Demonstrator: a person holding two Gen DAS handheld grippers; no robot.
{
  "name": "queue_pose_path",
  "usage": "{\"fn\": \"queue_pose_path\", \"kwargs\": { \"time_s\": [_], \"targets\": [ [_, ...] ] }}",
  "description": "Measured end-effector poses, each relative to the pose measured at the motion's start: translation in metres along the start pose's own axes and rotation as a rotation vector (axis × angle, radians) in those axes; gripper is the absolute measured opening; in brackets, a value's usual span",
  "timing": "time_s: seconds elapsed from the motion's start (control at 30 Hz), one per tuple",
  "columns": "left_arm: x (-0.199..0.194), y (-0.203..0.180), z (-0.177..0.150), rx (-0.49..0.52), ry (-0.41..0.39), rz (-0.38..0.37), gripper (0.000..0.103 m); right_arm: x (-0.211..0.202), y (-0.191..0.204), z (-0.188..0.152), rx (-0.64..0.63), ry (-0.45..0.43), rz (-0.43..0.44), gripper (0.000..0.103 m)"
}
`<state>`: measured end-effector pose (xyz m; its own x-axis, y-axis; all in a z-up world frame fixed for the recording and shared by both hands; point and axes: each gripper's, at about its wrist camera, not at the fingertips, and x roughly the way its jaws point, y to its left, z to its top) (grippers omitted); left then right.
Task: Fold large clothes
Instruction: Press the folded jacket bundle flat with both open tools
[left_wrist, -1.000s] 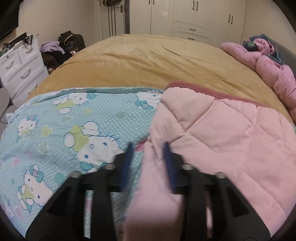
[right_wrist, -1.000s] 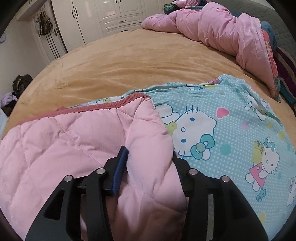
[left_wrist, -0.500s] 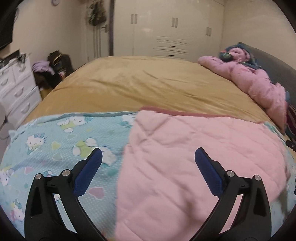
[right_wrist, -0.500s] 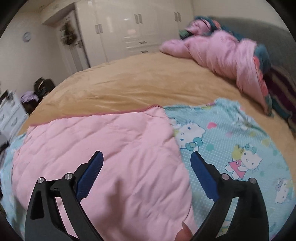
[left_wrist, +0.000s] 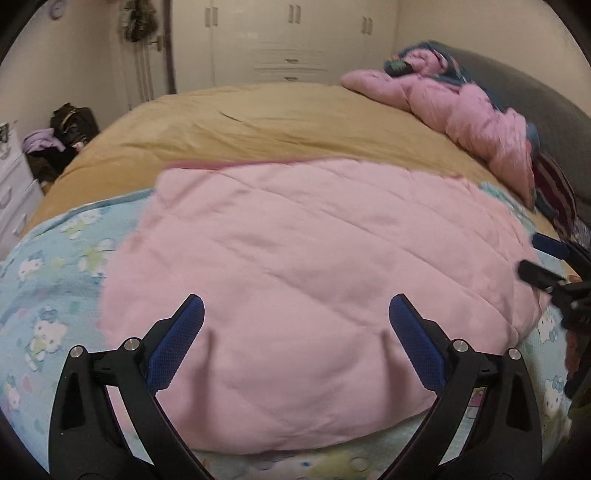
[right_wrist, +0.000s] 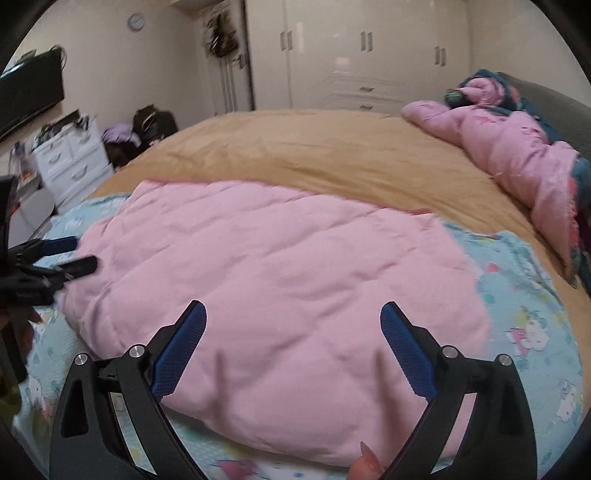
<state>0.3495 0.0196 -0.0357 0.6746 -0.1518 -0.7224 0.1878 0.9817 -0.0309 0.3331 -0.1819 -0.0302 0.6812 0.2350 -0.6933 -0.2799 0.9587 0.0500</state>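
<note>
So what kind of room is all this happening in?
Almost certainly a bedroom in a home. A large bed fills the view, white wardrobes line the far wall, and a white drawer chest stands beside the bed.

1. I am finding no readable words, brands or numbers anywhere in either wrist view.
2. The cat-print sheet is showing only cartoon figures, blurred, with no lettering I can read.

You've got a pale pink quilted jacket on a light blue cartoon-cat sheet, mustard-tan bedspread behind, grippers with blue pads.
</note>
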Motion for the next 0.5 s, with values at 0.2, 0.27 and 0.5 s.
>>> {"fn": "queue_pose_path", "kwargs": {
  "time_s": [0.2,0.27,0.5],
  "targets": [
    [0.042,-0.005,-0.008,0.026,0.088,0.003,0.095,0.044,0.008,0.003,0.008,0.112,0.004,0.095],
    [0.051,0.001,-0.010,0.005,0.107,-0.008,0.095,0.063,0.005,0.001,0.023,0.171,0.009,0.099],
    [0.078,0.000,-0.019,-0.017,0.152,0.027,0.095,0.096,0.008,-0.005,0.027,0.249,-0.030,0.099]
  ]
}}
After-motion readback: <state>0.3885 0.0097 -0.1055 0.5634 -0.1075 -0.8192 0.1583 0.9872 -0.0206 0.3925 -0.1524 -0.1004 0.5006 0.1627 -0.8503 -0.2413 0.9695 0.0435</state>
